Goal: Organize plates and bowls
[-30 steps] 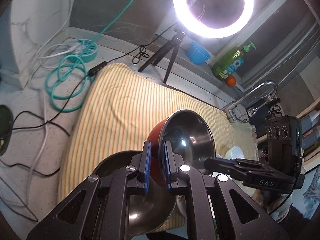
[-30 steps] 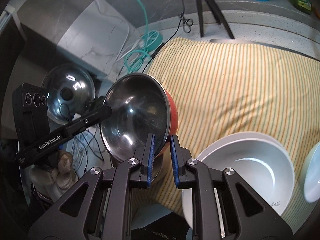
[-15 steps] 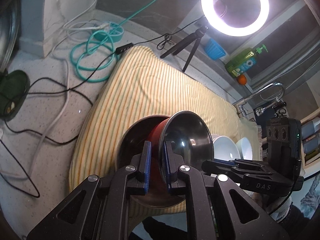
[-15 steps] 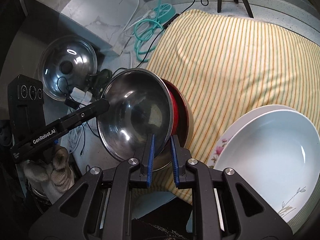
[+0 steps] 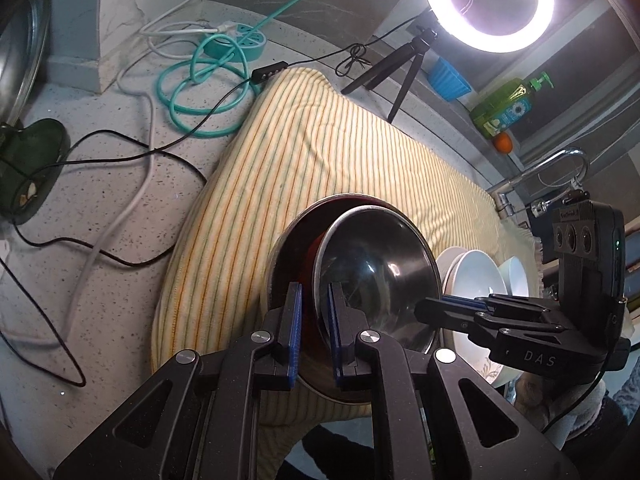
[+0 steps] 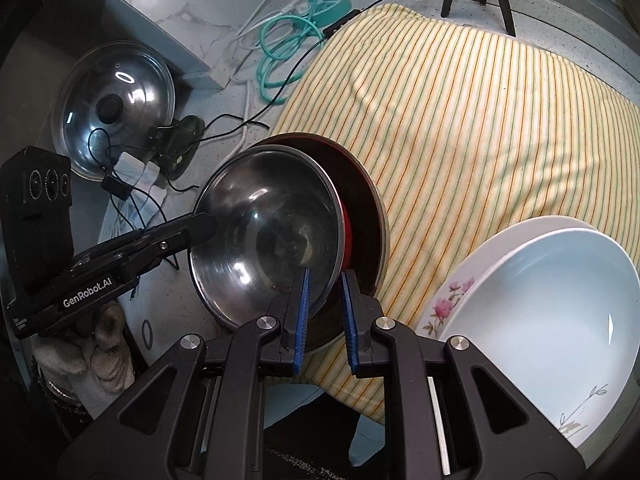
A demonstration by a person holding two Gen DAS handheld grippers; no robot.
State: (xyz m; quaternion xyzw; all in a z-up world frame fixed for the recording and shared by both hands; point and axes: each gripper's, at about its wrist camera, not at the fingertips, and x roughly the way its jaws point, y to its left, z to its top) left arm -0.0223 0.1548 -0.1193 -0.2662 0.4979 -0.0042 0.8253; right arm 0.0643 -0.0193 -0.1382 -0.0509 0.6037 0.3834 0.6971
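A steel bowl (image 5: 376,272) with a red outside hangs tilted over the near end of the striped cloth (image 5: 320,152). Both grippers grip its rim on opposite sides. My left gripper (image 5: 314,300) is shut on the rim's left edge, and my right gripper (image 6: 324,284) is shut on the right edge of the same steel bowl (image 6: 268,232). Its red underside dips into a larger steel bowl (image 6: 370,208) lying on the cloth; whether they touch is hidden. A white bowl (image 6: 540,304) rests in a flowered plate (image 6: 452,300) to the right.
A glass pot lid (image 6: 114,104) leans at the far left by a tangle of black wires. A teal cable coil (image 5: 204,80), ring light on a tripod (image 5: 488,0), blue cup (image 5: 448,80), green soap bottle (image 5: 506,108) and faucet (image 5: 560,164) line the back.
Both grippers have come down together with the red-sided bowl. It hung above the larger bowl and now sits partly inside it. Both grips stay the same.
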